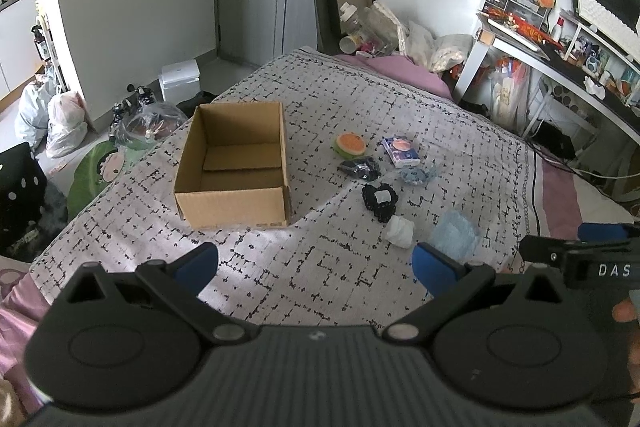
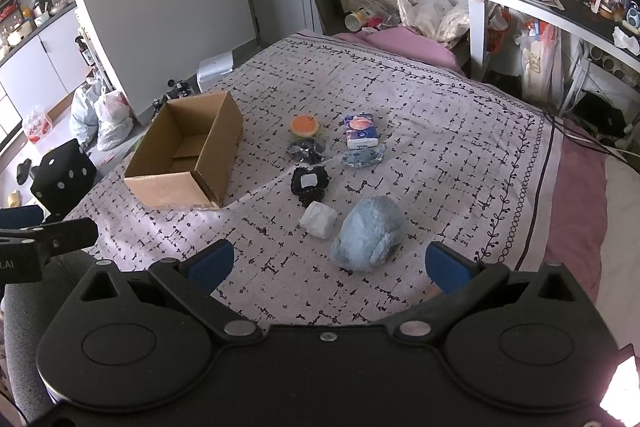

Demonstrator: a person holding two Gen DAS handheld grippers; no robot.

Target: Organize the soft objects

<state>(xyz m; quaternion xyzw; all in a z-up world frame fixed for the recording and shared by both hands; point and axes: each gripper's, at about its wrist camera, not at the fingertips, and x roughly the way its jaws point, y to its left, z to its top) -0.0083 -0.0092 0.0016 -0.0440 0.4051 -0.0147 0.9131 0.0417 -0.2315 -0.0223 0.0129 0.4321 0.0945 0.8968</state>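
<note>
Both grippers hover jaws apart, empty — the blue plush [image 2: 370,237] lies just ahead of the right gripper [image 2: 328,263], the cardboard box [image 1: 236,163] beyond the left gripper [image 1: 316,263].

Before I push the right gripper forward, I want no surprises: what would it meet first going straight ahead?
Probably the light blue plush, lying just ahead of the open right gripper. Depth is hard to judge.

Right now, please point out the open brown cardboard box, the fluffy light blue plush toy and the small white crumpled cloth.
open brown cardboard box [image 1: 230,205]: left wrist view, front outer wall.
fluffy light blue plush toy [image 2: 370,231]: right wrist view, middle of body.
small white crumpled cloth [image 2: 319,219]: right wrist view, its centre.
</note>
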